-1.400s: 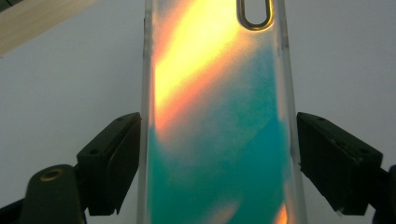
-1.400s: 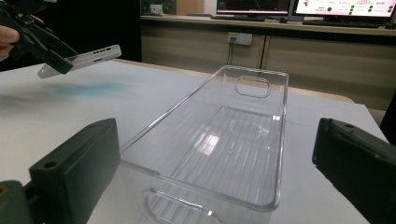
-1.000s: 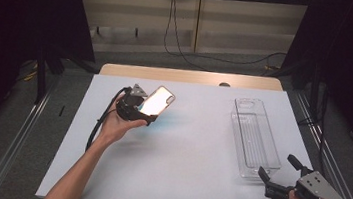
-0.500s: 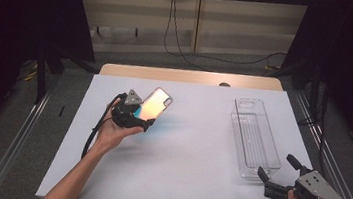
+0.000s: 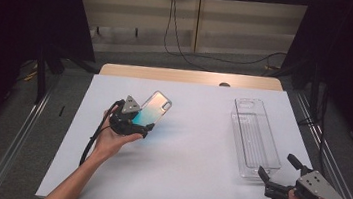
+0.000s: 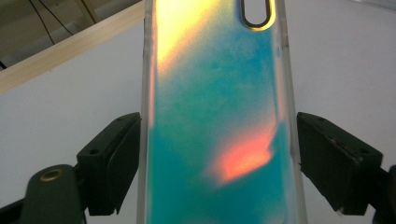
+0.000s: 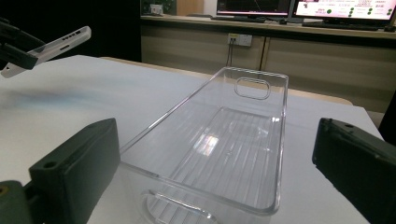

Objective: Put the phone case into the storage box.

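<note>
**Phone case lifted and drifting back toward the holder**

The iridescent phone case (image 5: 153,110) sits clamped between the jaws of the left tool (image 5: 134,125), which press on its two long edges; in the left gripper view the case (image 6: 217,116) runs straight up from between the black jaws, its camera cut-out at the far end. It is held off the white tabletop (image 5: 193,152), tilted, with its far end higher than the gripped end.

Against the frames from a second ago, the left tool and case have slid a little toward the near-left of the tabletop and turned slightly, while the grip has not altered. The right tool (image 5: 280,178) has stayed put, its jaws apart and holding nothing, just this side of the clear plastic tray (image 5: 255,138); from the right gripper view the tray (image 7: 219,144) lies directly ahead between the jaws.

The case is well apart from the tray, so judging by this, the left hand is repositioning the case, not yet carrying it across to the tray.
</note>
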Demonstrator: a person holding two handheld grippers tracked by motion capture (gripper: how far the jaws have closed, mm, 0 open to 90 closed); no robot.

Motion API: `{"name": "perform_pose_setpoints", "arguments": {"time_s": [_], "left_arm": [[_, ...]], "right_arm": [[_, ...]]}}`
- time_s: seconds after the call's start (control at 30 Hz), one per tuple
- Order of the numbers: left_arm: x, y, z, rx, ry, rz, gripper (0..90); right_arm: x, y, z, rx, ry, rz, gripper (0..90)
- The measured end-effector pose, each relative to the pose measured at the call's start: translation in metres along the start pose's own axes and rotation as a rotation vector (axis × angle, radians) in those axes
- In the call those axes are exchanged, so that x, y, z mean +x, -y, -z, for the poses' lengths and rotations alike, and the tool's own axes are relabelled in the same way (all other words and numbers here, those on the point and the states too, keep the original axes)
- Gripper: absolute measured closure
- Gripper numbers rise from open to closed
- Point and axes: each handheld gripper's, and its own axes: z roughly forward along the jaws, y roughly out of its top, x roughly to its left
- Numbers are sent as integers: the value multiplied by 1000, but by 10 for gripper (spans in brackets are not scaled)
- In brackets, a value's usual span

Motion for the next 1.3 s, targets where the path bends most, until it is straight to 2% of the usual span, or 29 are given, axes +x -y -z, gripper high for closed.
{"name": "perform_pose_setpoints", "arguments": {"time_s": [0.17, 0.33, 0.4, 0.43, 0.5, 0.6, 0.7, 0.77, 0.97, 1.23, 1.3], "left_arm": [[0, 4, 6, -21, 1, 17, 174], [-4, 8, 13, -23, -4, 11, 174], [-6, 10, 15, -16, 19, 28, 174], [-8, 12, 15, -13, 11, 25, 174], [-11, 15, 16, -19, 23, 32, 174], [-14, 16, 19, -31, 17, 24, 173], [-18, 19, 21, -32, 29, 18, 174], [-21, 21, 20, -20, 50, 31, 174], [-30, 21, 22, -30, 50, 17, 174], [-38, 21, 25, -29, 55, 19, 173], [-40, 22, 28, -42, 54, 17, 173]], "right_arm": [[0, 0, -1, 0, -3, 1, 4], [0, 0, -1, 0, -2, -6, 3], [0, 0, -1, 1, -3, -4, 3], [0, 0, -1, 3, -4, -2, 3], [0, 0, -1, 2, -5, -1, 3], [1, 0, -1, 2, -5, -1, 3], [1, -1, -1, -3, -7, -3, 3], [2, -2, -1, -5, -15, 3, 3], [4, -3, -3, -8, -25, 4, 3], [7, -5, -3, -11, -25, 11, 3], [8, -5, -4, -12, -27, 4, 4]]}}
